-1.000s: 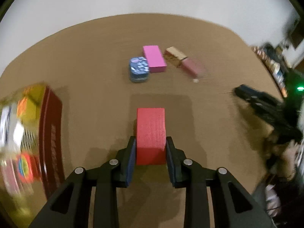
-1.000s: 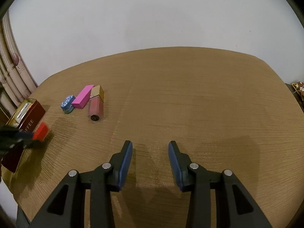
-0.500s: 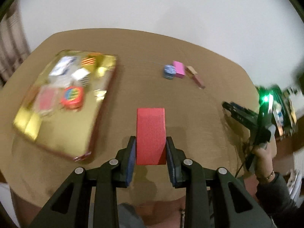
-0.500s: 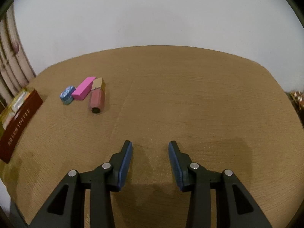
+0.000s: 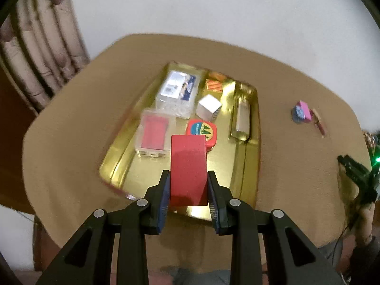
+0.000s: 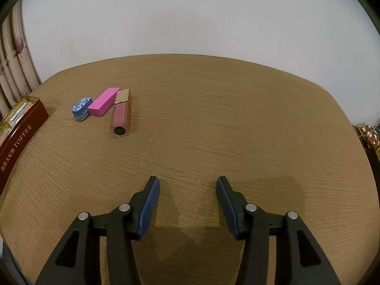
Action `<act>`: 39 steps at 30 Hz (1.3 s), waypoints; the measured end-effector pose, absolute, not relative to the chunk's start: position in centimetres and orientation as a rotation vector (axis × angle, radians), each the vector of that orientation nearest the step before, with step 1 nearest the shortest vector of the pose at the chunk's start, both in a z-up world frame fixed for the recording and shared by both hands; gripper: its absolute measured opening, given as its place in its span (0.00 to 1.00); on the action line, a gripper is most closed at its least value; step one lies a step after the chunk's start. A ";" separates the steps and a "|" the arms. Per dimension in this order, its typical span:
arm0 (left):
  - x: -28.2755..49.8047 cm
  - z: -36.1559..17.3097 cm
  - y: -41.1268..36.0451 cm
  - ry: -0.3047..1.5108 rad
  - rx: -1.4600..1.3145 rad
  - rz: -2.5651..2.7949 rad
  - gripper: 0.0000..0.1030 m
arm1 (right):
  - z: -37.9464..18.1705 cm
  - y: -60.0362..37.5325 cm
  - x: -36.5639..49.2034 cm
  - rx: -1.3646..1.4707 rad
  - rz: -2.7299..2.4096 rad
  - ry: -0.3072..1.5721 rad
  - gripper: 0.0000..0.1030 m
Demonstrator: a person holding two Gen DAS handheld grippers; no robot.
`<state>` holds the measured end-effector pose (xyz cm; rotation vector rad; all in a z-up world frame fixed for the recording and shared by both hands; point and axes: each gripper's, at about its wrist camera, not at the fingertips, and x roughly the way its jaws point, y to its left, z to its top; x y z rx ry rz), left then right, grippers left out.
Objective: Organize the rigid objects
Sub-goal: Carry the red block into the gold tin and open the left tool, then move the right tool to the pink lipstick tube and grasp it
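Note:
My left gripper [image 5: 188, 178] is shut on a red block [image 5: 188, 166] and holds it in the air over the near end of the gold tin [image 5: 251, 156]. The tin holds several small boxes, among them a clear case with a red card [image 5: 154, 134] and a round red tin [image 5: 203, 131]. My right gripper [image 6: 187, 185] is open and empty, low over the bare table. A pink block [image 6: 103, 101], a blue patterned tin [image 6: 80, 108] and a pink lip gloss tube [image 6: 121, 116] lie together on the table at the far left of the right wrist view.
The gold tin's dark red side, lettered TOFFEE [image 6: 21, 135], shows at the left edge of the right wrist view. A curtain [image 5: 40, 47] hangs beyond the table's left side. The other hand-held gripper [image 5: 356, 171] shows at the right of the left wrist view.
My left gripper has lifted the red block off the table and swung it left to above the gold tin. My right gripper has stayed nearly still and open.

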<state>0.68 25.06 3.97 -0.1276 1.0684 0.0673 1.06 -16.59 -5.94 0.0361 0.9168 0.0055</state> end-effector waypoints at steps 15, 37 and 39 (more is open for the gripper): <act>3.0 0.1 25.5 1.132 -0.105 0.061 0.29 | -6.2 -16.3 1.1 0.023 0.007 0.919 0.50; -11.3 6.3 20.0 0.698 -0.067 0.306 0.73 | -1.5 -10.5 7.2 -0.165 0.269 0.917 0.50; -11.8 6.5 19.6 0.678 -0.045 0.321 0.75 | -1.9 -10.2 8.6 -0.158 0.282 0.946 0.50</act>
